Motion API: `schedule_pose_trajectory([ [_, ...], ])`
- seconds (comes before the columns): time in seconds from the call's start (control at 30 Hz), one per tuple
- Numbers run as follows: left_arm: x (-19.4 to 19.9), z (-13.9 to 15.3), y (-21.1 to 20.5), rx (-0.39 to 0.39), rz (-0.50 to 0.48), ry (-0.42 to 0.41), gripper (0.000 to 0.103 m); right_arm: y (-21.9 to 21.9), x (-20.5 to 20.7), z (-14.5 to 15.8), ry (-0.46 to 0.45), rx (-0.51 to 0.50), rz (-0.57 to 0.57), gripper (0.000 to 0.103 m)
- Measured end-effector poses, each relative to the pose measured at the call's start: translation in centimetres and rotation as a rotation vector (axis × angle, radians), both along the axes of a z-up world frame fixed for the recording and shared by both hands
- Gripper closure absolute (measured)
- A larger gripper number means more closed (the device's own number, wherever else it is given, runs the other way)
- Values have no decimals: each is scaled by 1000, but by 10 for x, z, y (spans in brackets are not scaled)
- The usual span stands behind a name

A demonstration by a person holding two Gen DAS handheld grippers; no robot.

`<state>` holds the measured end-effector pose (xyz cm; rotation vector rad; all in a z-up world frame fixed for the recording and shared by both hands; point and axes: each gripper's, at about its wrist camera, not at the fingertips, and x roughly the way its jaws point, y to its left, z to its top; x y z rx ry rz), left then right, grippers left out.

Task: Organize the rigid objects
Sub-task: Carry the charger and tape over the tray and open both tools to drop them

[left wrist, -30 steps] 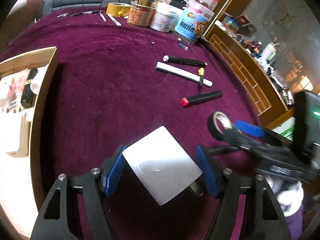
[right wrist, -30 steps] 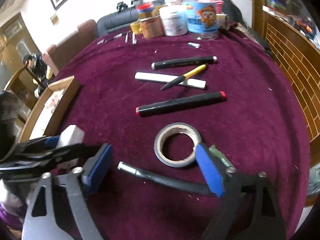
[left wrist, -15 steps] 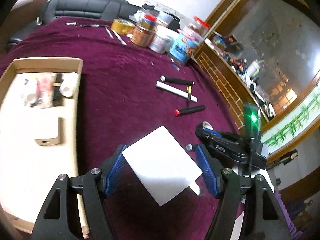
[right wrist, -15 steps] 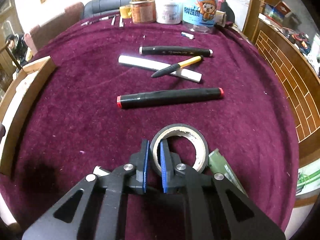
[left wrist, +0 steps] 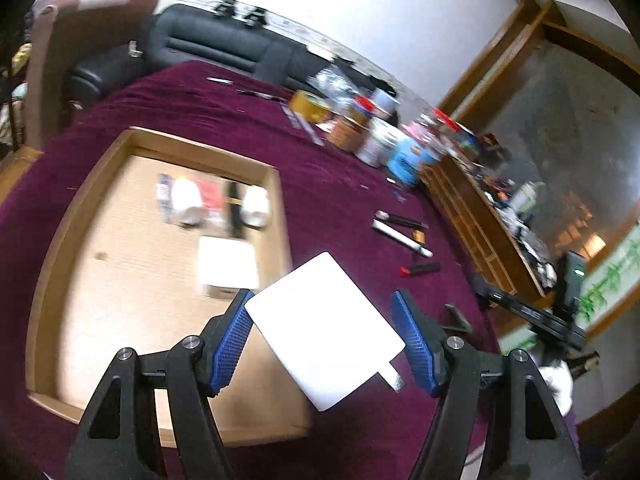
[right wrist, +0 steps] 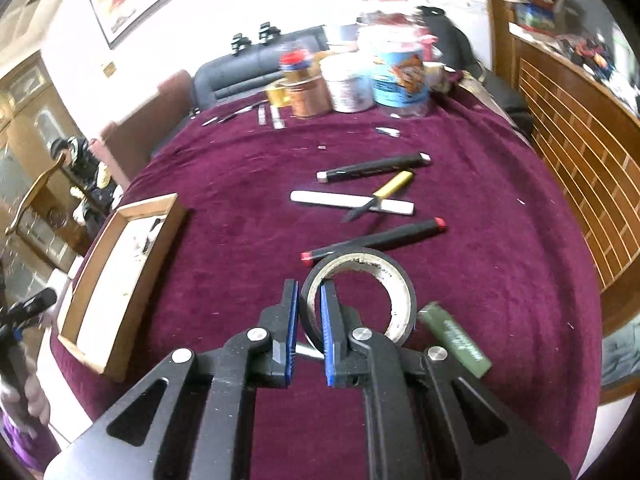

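A flat white charger block [left wrist: 324, 328] with a short metal prong at its lower corner sits tilted between the left tool's [left wrist: 326, 338] blue pads, over the wooden tray's [left wrist: 52, 256] near edge. A black tape roll [right wrist: 360, 292] with a pale inner core is pinched through its wall by the right tool [right wrist: 308, 320], above the maroon tabletop [right wrist: 500, 240].

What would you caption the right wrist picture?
Right gripper pinches the tape roll's wall above the purple tablecloth.
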<state>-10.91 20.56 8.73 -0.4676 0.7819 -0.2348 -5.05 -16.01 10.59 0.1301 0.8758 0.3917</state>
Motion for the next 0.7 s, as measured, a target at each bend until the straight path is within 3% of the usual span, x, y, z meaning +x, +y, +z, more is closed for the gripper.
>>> schedule_pose_trajectory([
  [0.2, 38, -19, 55, 130, 109, 121, 39, 77, -12, 10, -26, -22, 170, 95],
  [0.37, 81, -45, 88, 202, 167, 235, 39, 153, -15, -1, -8, -30, 325, 95],
  [0.7, 154, -75, 93, 291, 158, 326, 38, 274, -20, -31, 56, -64, 550, 94],
])
